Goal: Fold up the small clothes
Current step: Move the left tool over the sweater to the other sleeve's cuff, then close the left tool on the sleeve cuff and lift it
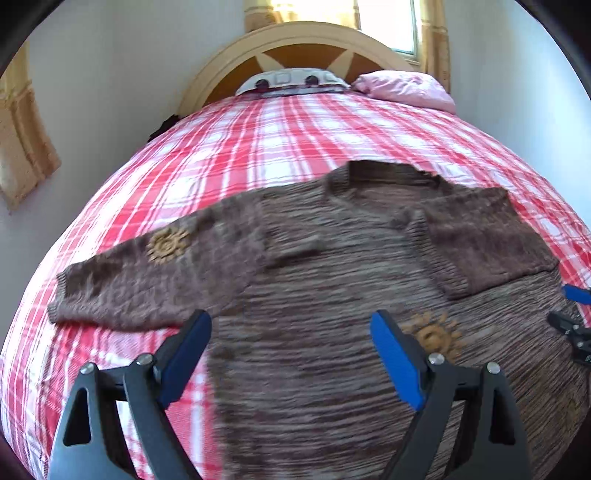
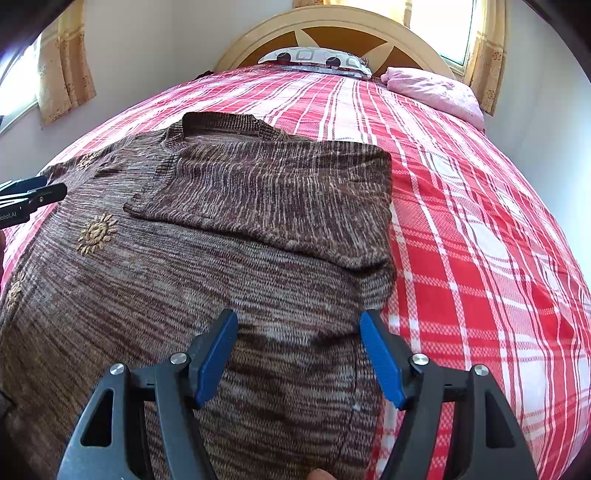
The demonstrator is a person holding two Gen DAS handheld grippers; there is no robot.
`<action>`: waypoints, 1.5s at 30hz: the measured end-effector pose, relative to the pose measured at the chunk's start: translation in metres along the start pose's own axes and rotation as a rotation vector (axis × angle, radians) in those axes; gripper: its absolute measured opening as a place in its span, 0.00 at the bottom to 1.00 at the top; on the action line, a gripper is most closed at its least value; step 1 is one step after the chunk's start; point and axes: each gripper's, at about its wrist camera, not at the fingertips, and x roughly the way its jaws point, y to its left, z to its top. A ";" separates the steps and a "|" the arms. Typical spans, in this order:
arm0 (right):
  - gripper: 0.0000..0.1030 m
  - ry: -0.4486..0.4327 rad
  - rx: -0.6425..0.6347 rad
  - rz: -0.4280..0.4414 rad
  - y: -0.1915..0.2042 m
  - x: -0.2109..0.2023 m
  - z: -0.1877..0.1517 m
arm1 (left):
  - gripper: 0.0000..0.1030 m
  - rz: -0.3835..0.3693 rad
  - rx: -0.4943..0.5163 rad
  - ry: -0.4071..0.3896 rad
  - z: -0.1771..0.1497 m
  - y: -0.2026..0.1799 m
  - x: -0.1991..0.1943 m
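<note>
Left gripper [image 1: 290, 363] hung over sweater hem, jaws spread wide, nothing in them. Right gripper [image 2: 298, 356] same deal, splayed, empty, over right side seam. Brown knit sweater [image 2: 207, 266] lay flat on red plaid bedspread [image 2: 480, 229], right sleeve [image 2: 273, 199] already folded across chest, left sleeve [image 1: 147, 273] out straight. Looked soft, floppy, kinda thick, so prob light but saggy, grippy knit. I'd pinch left cuff [image 1: 61, 295] next. Pillows [image 2: 317, 59] way back by headboard [image 2: 332, 26].
</note>
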 end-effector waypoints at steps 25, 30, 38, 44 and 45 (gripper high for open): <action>0.67 -0.117 -0.132 -0.028 0.029 -0.036 -0.026 | 0.86 0.111 -0.600 0.048 -0.050 0.228 0.016; 0.67 -0.146 -0.166 -0.037 0.036 -0.040 -0.028 | 0.86 0.035 -0.756 0.004 -0.053 0.249 0.026; 0.67 -0.154 -0.157 -0.034 0.035 -0.040 -0.030 | 0.85 -0.063 -0.936 -0.086 -0.046 0.276 0.040; 0.67 -0.140 -0.160 -0.038 0.035 -0.036 -0.030 | 0.59 -0.073 -0.958 -0.101 -0.037 0.285 0.052; 0.67 -0.139 -0.160 -0.037 0.035 -0.035 -0.030 | 0.54 -0.068 -0.956 -0.102 -0.037 0.287 0.054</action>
